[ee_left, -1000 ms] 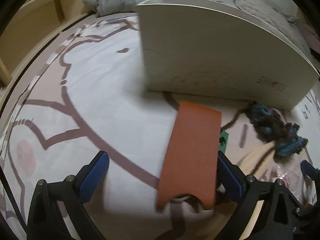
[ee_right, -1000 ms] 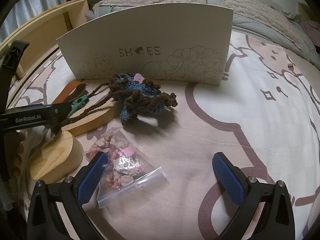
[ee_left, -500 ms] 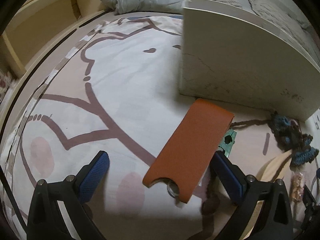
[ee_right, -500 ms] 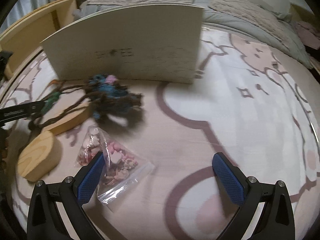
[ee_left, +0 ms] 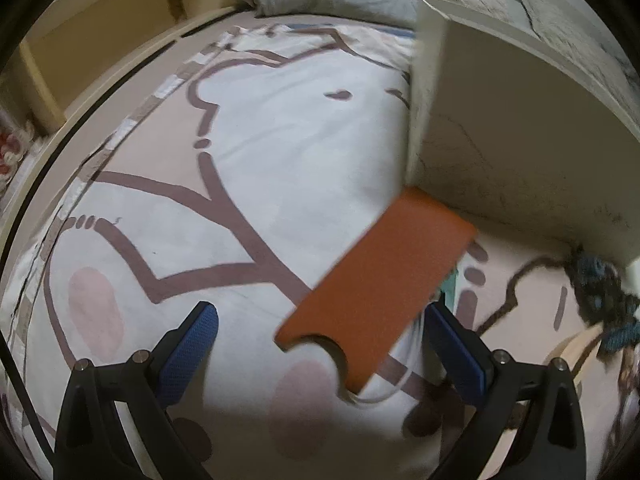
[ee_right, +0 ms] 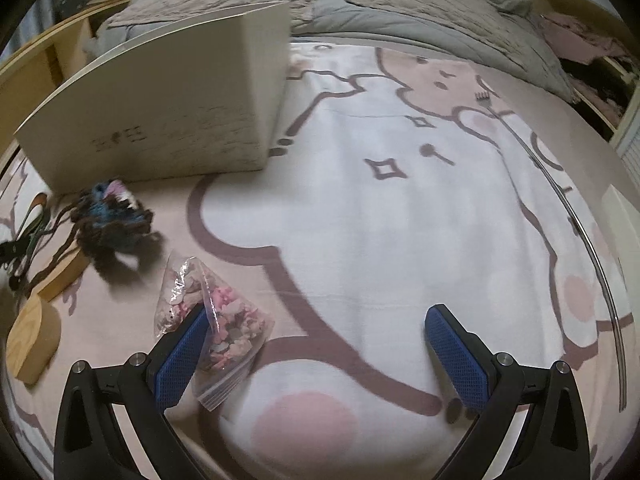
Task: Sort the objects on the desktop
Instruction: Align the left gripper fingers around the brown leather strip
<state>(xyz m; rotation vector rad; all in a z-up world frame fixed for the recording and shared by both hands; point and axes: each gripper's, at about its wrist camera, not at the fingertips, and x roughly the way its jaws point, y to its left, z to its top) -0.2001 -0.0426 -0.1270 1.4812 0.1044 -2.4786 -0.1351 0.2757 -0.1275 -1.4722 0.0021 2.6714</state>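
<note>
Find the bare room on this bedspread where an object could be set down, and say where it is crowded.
Free: the wide stretch of bedspread right of the white box, up to the grey quilt; also the stretch left of the orange case, toward the wooden frame. Crowded: in front of the box, where the yarn bundle, bead bag and wooden pieces lie together.

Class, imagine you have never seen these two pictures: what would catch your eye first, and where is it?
The orange sleeve stands out first, lying slantwise by the right finger of the open left gripper, near the corner of the white box. In the right wrist view, the clear bag of pink bits sits against the left finger of the open right gripper. Everything rests on a bedsheet with a big cartoon print.
</note>
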